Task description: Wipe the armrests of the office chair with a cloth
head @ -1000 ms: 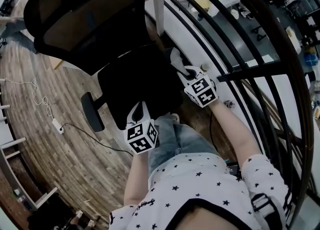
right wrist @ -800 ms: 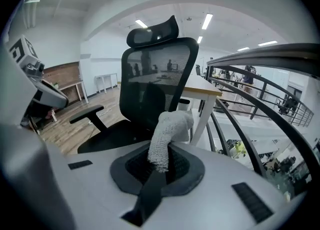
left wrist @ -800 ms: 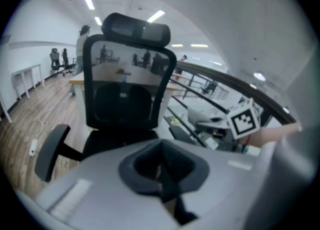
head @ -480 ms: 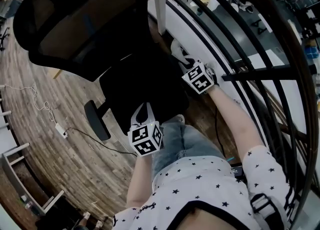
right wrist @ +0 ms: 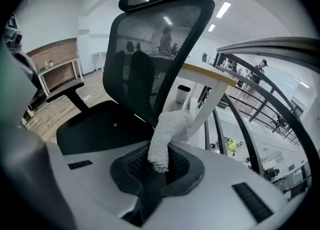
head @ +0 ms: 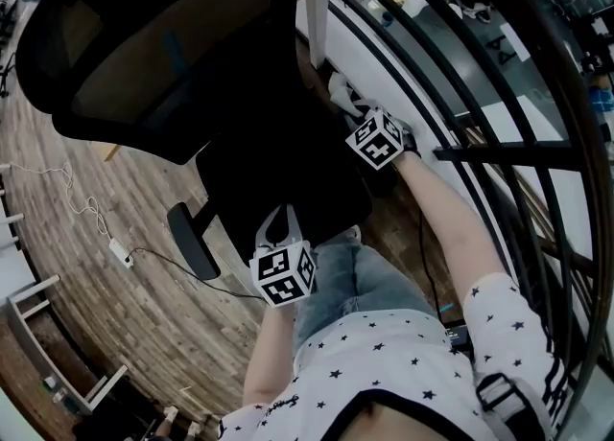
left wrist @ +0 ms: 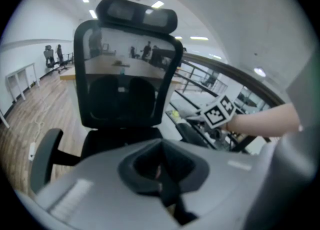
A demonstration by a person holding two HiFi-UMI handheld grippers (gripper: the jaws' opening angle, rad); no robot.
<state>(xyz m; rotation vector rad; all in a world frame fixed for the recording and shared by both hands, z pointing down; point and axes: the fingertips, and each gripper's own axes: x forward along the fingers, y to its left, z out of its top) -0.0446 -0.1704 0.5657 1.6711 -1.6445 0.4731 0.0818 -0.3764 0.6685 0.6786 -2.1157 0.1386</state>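
Cloth (right wrist: 167, 134), white and knobbly, rises in a rolled tuft from the right gripper (right wrist: 160, 163), whose jaws pinch its lower end; that gripper sits at the side of the office chair (head: 144, 46) next to the black metal railing (head: 499, 153); the backrest is curved dark mesh; the left gripper (left wrist: 161, 174) has its jaws pressed together on nothing, at the front of the seat (head: 278, 171); a padded oval armrest (head: 192, 241) juts over plank flooring (head: 115, 314).
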